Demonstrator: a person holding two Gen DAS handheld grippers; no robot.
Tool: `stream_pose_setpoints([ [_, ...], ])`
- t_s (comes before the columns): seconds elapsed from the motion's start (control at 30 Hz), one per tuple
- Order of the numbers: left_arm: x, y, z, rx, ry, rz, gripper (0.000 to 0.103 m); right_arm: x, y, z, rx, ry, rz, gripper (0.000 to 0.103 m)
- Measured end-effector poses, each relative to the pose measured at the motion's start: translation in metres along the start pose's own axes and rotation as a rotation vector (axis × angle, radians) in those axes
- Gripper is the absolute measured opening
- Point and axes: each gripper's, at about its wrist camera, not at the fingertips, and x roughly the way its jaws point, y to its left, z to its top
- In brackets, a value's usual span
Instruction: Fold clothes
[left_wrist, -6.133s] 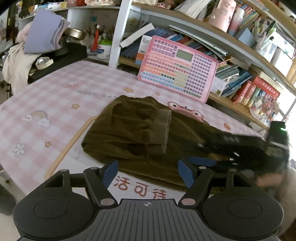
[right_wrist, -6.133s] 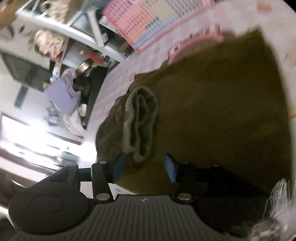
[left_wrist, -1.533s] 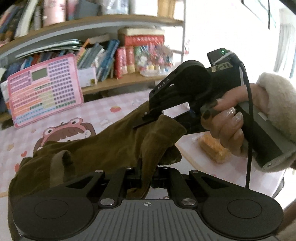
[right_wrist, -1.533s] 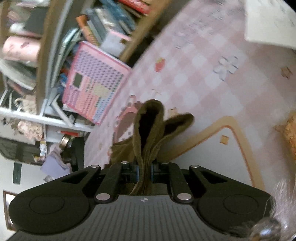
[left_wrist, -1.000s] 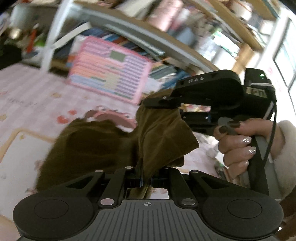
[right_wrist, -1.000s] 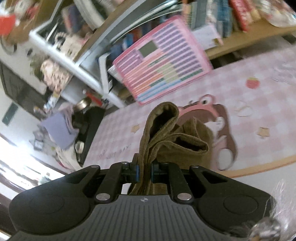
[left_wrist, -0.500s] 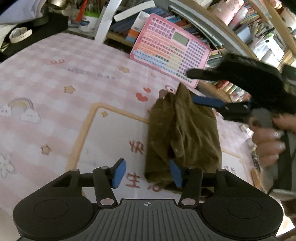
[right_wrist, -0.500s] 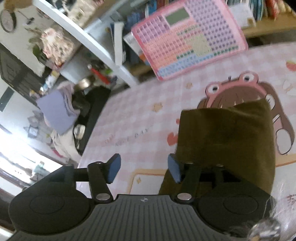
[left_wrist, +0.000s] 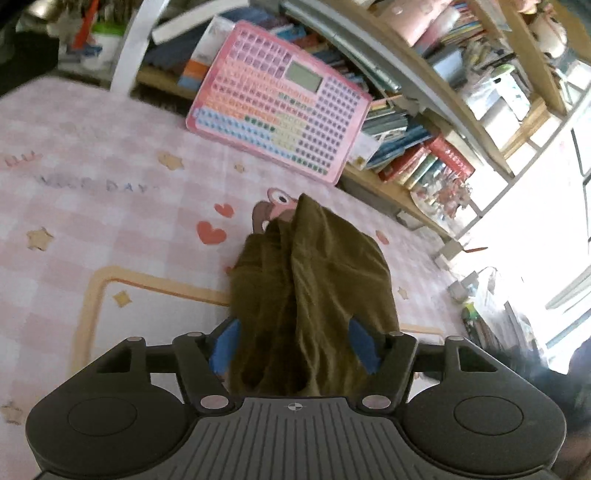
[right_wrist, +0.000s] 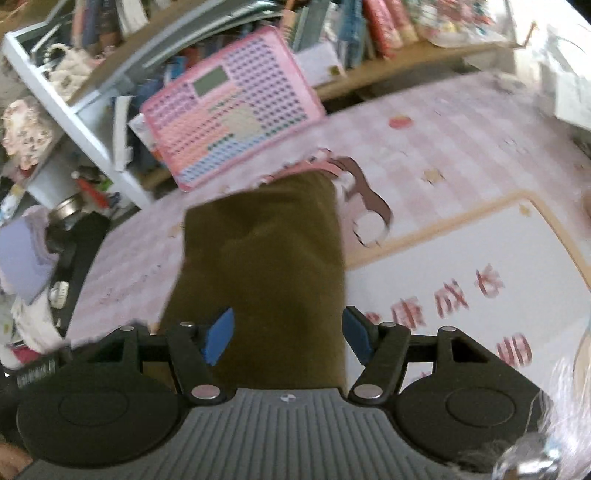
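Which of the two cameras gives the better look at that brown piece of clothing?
The left wrist view: the brown garment is sharp, showing wrinkles and overlapping folds. The right wrist view shows it blurred, as a flat dark strip.

Left gripper (left_wrist: 294, 343): jaws spread wide, blue fingertips (left_wrist: 224, 346) flanking near end of garment, no grip visible. Olive-brown garment (left_wrist: 314, 291): folded into narrow rumpled bundle, lying on desk (left_wrist: 92, 206), far end overlapping pink cartoon print (left_wrist: 275, 205). Desk cover: pink-white check, red hearts, stars, tan-bordered white panel. Pink keyboard toy (left_wrist: 280, 129): propped tilted against bookshelf (left_wrist: 424, 122) behind desk. Shelf: crowded with books, boxes.
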Motion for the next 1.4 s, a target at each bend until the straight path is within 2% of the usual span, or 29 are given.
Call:
stream_pose_setpoints([
  [0.03,0.004,-0.001,-0.001,0.008,0.015,-0.006,0.038,0.002,-0.002,-0.004,0.005,0.006,-0.009,0.063],
  [0.07,0.007,-0.003,-0.002,0.016,0.031,-0.011,0.025,0.004,-0.003,-0.007,0.005,0.016,-0.014,0.063],
  [0.1,0.008,-0.006,-0.003,0.034,0.033,-0.016,0.007,0.006,-0.004,-0.010,0.005,0.025,-0.018,0.063],
  [0.23,-0.031,-0.027,-0.006,0.140,-0.101,-0.074,0.007,0.012,-0.002,-0.015,-0.009,0.042,-0.022,0.062],
  [0.27,-0.034,-0.025,-0.006,0.129,-0.095,-0.057,0.007,0.013,0.000,-0.015,-0.015,0.041,-0.017,0.062],
  [0.37,-0.005,0.011,-0.014,0.018,0.034,0.055,0.013,0.018,0.003,-0.016,-0.035,0.051,-0.022,0.062],
  [0.47,0.002,0.029,-0.016,-0.031,0.031,0.025,0.018,0.025,0.006,-0.018,-0.051,0.071,-0.032,0.062],
  [0.5,-0.004,0.028,-0.012,-0.024,0.005,0.013,0.026,0.025,0.007,-0.018,-0.054,0.074,-0.033,0.062],
  [0.53,-0.009,0.026,-0.007,-0.015,-0.029,0.005,0.042,0.024,0.007,-0.018,-0.056,0.069,-0.030,0.062],
  [0.6,-0.014,0.025,0.006,0.009,-0.111,-0.006,0.059,0.023,0.007,-0.017,-0.055,0.059,-0.023,0.062],
  [0.77,0.023,0.021,0.046,0.018,-0.096,-0.026,0.059,0.024,0.006,-0.014,-0.046,0.045,-0.029,0.062],
  [0.87,0.050,0.019,0.059,0.009,-0.054,-0.025,0.051,0.025,0.007,-0.011,-0.042,0.032,-0.044,0.062],
  [0.9,0.053,0.017,0.061,0.016,-0.057,-0.040,0.012,0.026,0.007,-0.010,-0.040,0.030,-0.050,0.062],
  [0.93,0.052,0.013,0.062,0.039,-0.077,-0.049,0.001,0.027,0.007,-0.009,-0.038,0.027,-0.056,0.062],
  [1.0,0.052,0.005,0.059,0.142,-0.118,-0.010,0.000,0.029,0.006,-0.008,-0.031,0.026,-0.066,0.062],
  [1.07,0.069,0.009,0.059,0.177,-0.055,0.045,0.001,0.032,0.003,-0.007,-0.016,0.032,-0.069,0.061],
  [1.17,0.081,0.019,0.059,0.138,-0.008,0.039,0.004,0.040,0.001,-0.006,0.009,0.054,-0.071,0.061],
  [1.27,0.059,0.029,0.065,0.041,-0.036,-0.015,0.019,0.039,0.001,-0.004,0.014,0.048,-0.061,0.061],
  [1.3,0.050,0.032,0.066,0.026,-0.042,-0.033,0.034,0.039,0.001,-0.003,0.016,0.046,-0.058,0.061],
  [1.33,0.043,0.035,0.064,0.018,-0.031,-0.046,0.059,0.039,0.001,-0.002,0.017,0.044,-0.055,0.061],
  [1.37,0.035,0.037,0.063,0.009,-0.021,-0.058,0.070,0.039,0.000,-0.001,0.020,0.042,-0.050,0.061],
  [1.4,0.028,0.040,0.061,0.001,-0.010,-0.071,0.074,0.039,-0.002,0.000,0.030,0.042,-0.036,0.061],
])
